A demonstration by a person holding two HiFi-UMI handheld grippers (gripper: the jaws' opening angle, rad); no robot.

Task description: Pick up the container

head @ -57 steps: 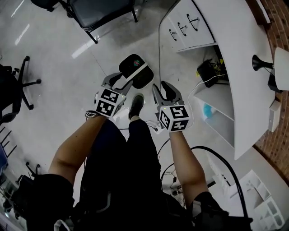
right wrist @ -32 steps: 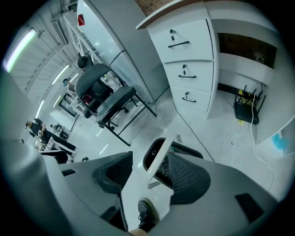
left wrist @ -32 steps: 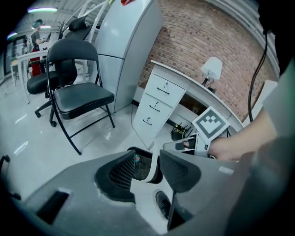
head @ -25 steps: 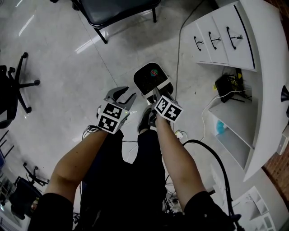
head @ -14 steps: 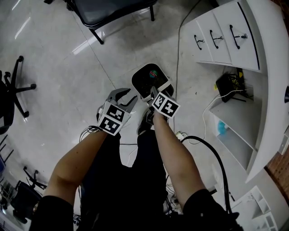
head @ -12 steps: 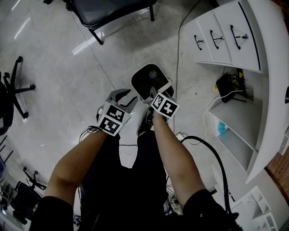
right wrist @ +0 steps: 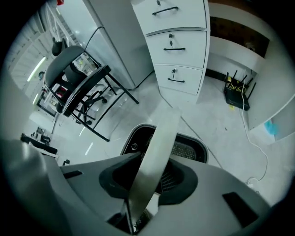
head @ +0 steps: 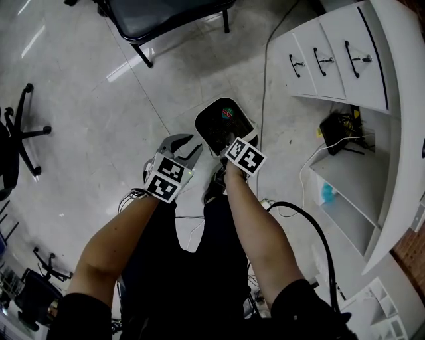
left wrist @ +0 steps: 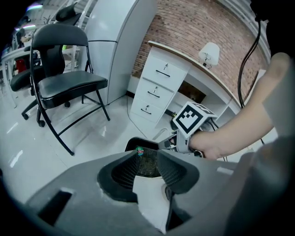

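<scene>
The container (head: 222,123) is a black bin with a white rim, standing on the floor in front of my feet. Mesh shows inside it (left wrist: 145,159) (right wrist: 189,148). My right gripper (head: 230,144) points steeply down over its near rim. Its jaws have just been closing, and they are shut on the container's upright metal handle strip (right wrist: 159,138). My left gripper (head: 186,143) is at the near left corner. Its jaws have just been closing a little but still stand apart, with the bin's white side (left wrist: 152,200) between them. Whether the pads touch it is unclear.
A black folding chair (head: 166,13) stands beyond the bin, and an office chair base (head: 26,126) is at the left. A white drawer cabinet (head: 325,60) and shelves with a router (head: 339,126) are at the right. Cables (head: 312,226) trail by my legs and shoe (head: 214,182).
Both grippers have sunk toward the bin. The right one has come from beside it to over its near rim, and the left one has closed in on its near left corner.
</scene>
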